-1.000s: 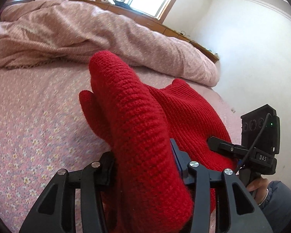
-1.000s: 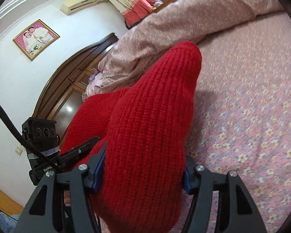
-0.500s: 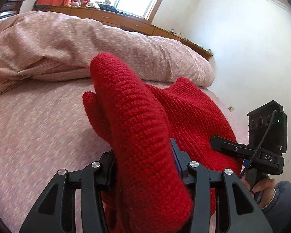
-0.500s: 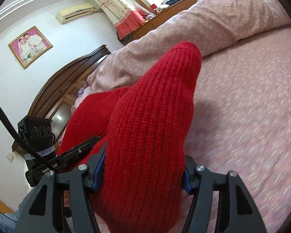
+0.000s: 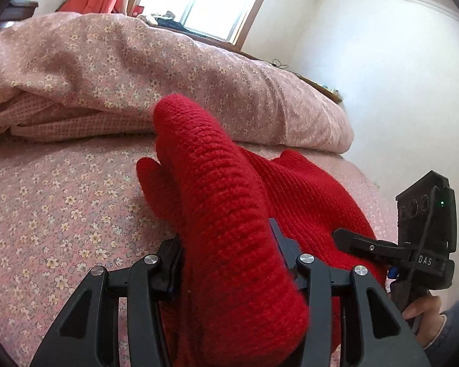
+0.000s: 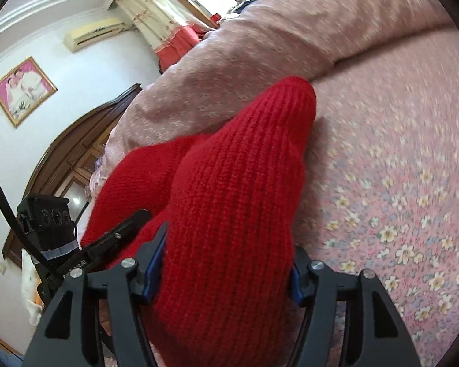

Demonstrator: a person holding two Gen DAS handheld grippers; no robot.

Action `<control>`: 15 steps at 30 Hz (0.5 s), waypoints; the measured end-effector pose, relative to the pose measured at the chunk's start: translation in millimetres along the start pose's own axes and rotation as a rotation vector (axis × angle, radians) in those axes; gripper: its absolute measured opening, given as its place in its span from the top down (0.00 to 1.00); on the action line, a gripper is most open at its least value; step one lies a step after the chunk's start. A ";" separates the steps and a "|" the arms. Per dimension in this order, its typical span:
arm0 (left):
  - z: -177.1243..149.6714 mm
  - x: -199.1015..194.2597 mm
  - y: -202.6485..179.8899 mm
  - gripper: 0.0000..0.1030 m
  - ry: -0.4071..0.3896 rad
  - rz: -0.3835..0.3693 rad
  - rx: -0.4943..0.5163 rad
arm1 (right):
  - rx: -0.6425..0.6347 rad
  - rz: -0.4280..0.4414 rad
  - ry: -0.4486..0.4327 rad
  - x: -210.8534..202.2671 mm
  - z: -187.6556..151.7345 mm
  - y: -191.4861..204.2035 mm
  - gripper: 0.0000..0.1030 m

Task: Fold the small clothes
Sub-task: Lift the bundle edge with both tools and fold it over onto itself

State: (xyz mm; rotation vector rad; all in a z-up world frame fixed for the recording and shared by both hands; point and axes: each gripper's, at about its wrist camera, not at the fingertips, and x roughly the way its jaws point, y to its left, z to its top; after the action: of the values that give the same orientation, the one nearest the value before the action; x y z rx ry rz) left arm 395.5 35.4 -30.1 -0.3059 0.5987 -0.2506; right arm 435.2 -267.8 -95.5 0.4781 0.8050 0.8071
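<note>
A red knitted garment [image 5: 306, 202] hangs between my two grippers above the pink flowered bed. My left gripper [image 5: 226, 257] is shut on a thick bunched fold of it, which stands up between the fingers and hides the tips. My right gripper [image 6: 226, 257] is shut on another bunched fold [image 6: 238, 189] of the same garment. The right gripper also shows at the right of the left wrist view [image 5: 364, 244]. The left gripper shows at the lower left of the right wrist view [image 6: 107, 238]. The garment's lower part is hidden.
The bed sheet [image 5: 46, 214] spreads to the left and below. A rolled pink duvet [image 5: 168, 73] lies along the far side, close behind the garment. A window [image 5: 205, 0] and white wall stand beyond. A dark wooden headboard [image 6: 70, 159] is at the left.
Both grippers have carried the red garment forward toward the duvet, which now looms larger and closer. The grip on the folds is unchanged.
</note>
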 end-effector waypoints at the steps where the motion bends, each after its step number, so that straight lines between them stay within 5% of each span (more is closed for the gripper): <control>1: -1.1 0.3 -3.6 0.60 0.001 0.020 0.022 | -0.007 -0.004 -0.003 0.6 -1.6 -0.6 0.34; 15: -6.3 -2.8 0.7 0.56 0.024 0.028 0.003 | -0.006 -0.015 -0.005 6.1 -3.3 -0.4 0.24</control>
State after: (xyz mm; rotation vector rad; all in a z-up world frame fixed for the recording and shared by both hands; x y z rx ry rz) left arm 389.8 35.7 -33.8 -0.2923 0.6255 -0.2287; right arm 435.4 -263.0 -100.5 0.4685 0.8006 0.7943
